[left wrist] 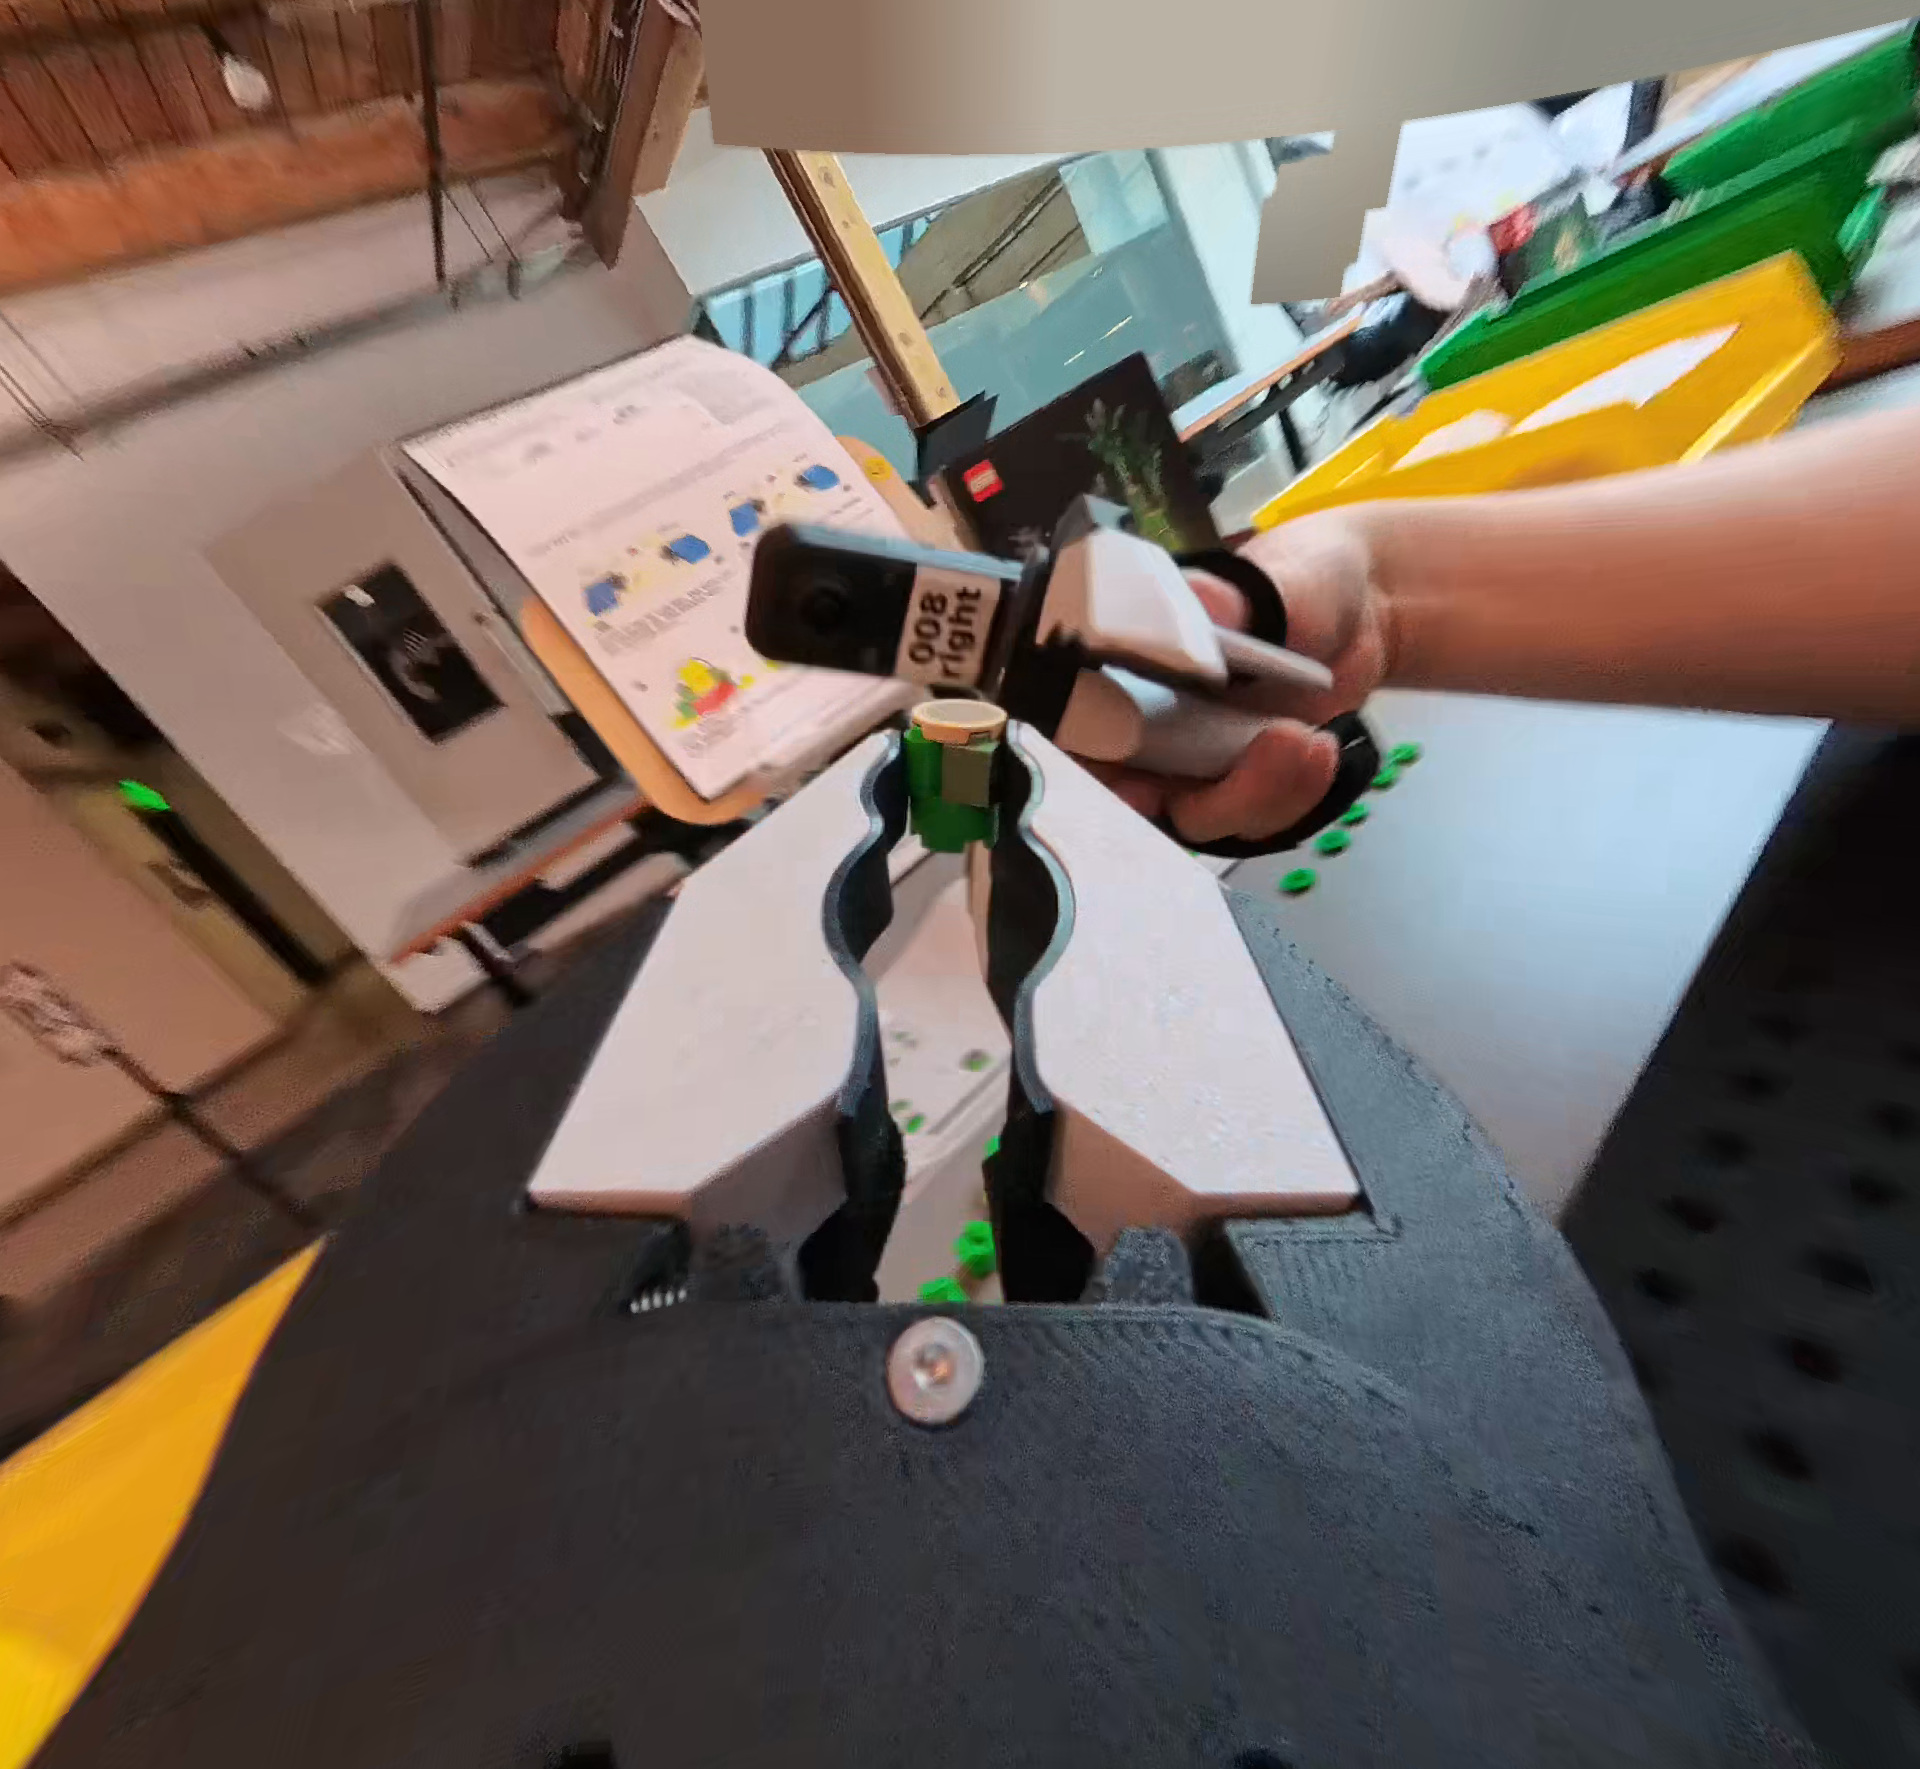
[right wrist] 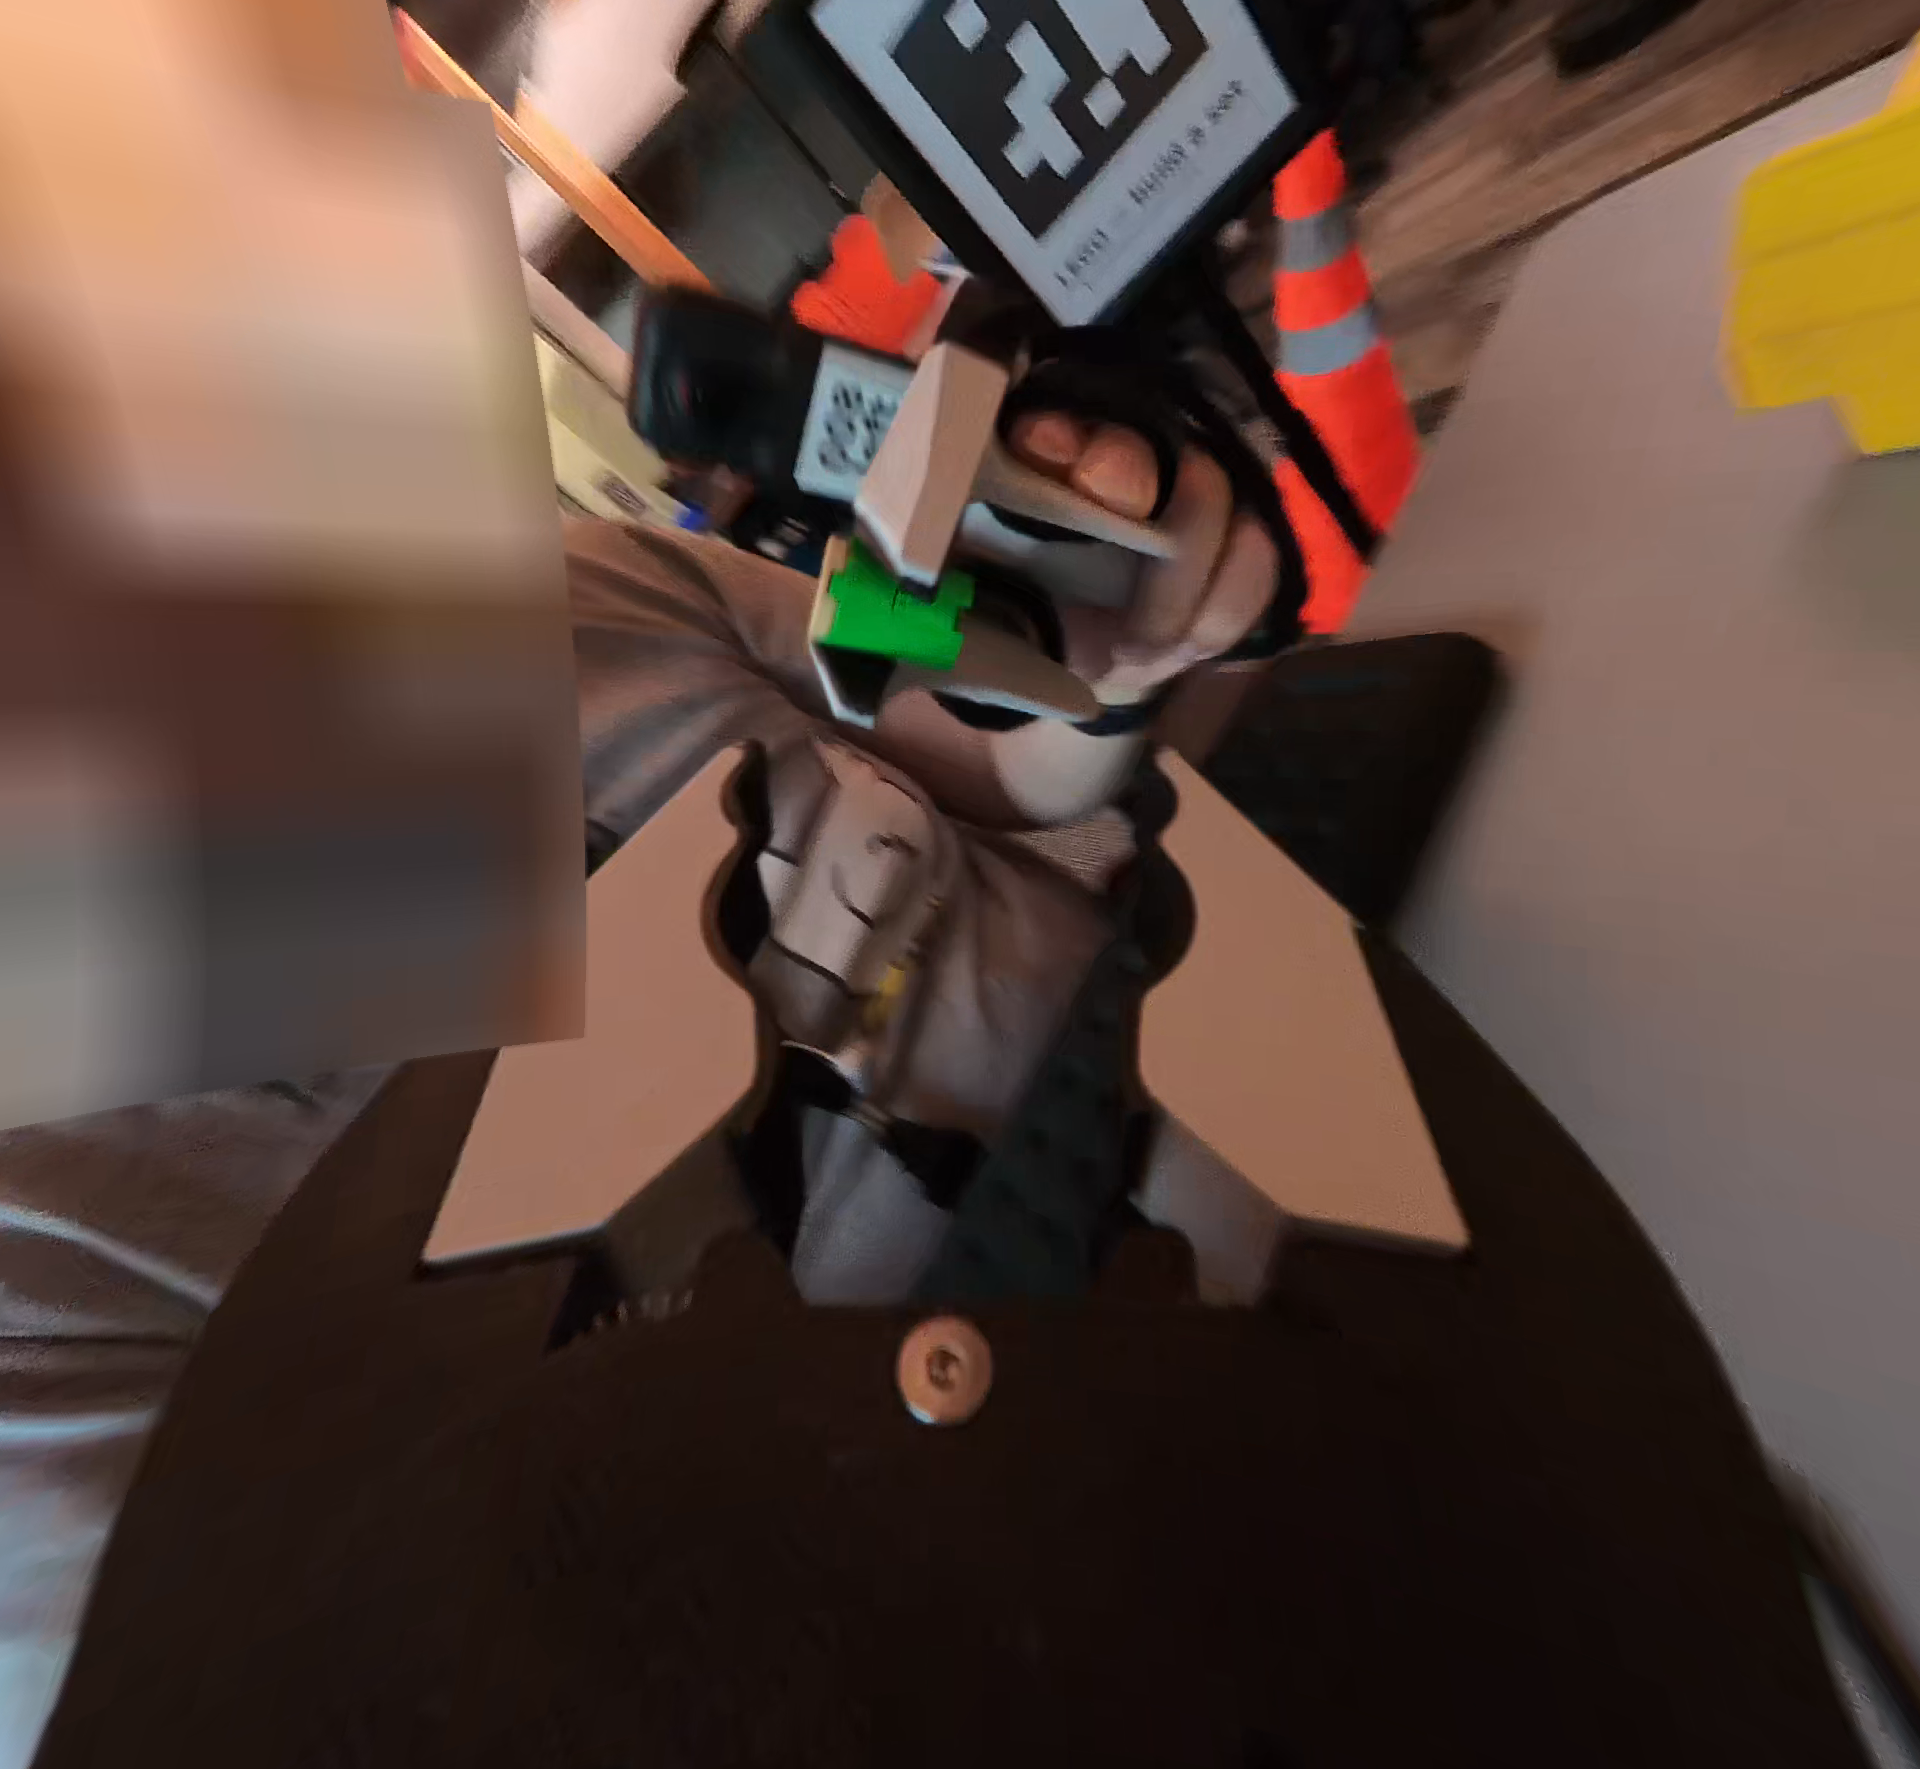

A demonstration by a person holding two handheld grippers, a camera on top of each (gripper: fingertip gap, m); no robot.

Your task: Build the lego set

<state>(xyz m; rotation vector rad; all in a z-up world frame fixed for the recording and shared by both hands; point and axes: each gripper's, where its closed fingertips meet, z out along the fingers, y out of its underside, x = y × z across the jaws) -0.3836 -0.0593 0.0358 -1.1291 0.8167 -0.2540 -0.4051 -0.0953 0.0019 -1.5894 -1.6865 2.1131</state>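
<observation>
My left tool point(left wrist: 951, 789) is nearly closed at mid-frame in its own view, its two tips clamped on a small green brick stack point(left wrist: 943, 789) that carries a tan round cap point(left wrist: 958, 717) and an olive piece on its side; the stack sits upright between the tips. In the right wrist view the same stack point(right wrist: 899, 623) shows just above centre, gripped in the far left tool point(right wrist: 883, 623). My right tool point(right wrist: 951, 784) fills the lower half of that view with its jaws spread wide and nothing between them, only a person's grey clothing behind. In the left view the right tool's body and camera point(left wrist: 1039, 623) sit just above and right of the stack, held by a hand point(left wrist: 1288, 680) reaching in from the right edge. Loose green pieces point(left wrist: 1340, 831) lie on the white bench point(left wrist: 1507, 940) at centre right, and a few more show low between my left tool's jaws. An open instruction booklet point(left wrist: 665, 514) stands at upper left of centre, yellow and green trays point(left wrist: 1558, 410) at upper right. An orange cone point(right wrist: 1335, 348) stands at upper right of the right view.
</observation>
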